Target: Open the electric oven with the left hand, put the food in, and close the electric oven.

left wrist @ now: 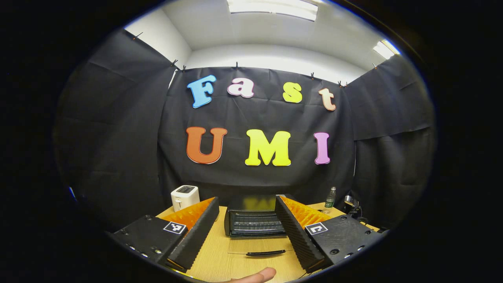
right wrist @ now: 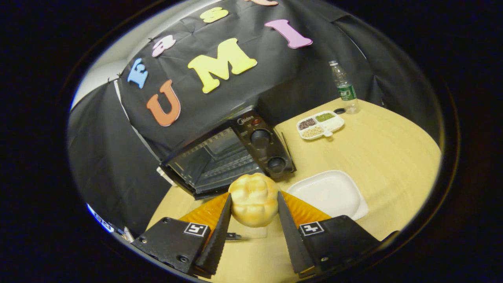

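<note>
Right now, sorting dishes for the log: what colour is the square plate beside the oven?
White; the plate shows best in the right gripper view.

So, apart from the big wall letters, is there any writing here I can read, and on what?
"Midea": on the oven's control panel, above the knobs.
Bottle label: too small to read.
Left gripper and right gripper markers: square patterns, no words.
</note>
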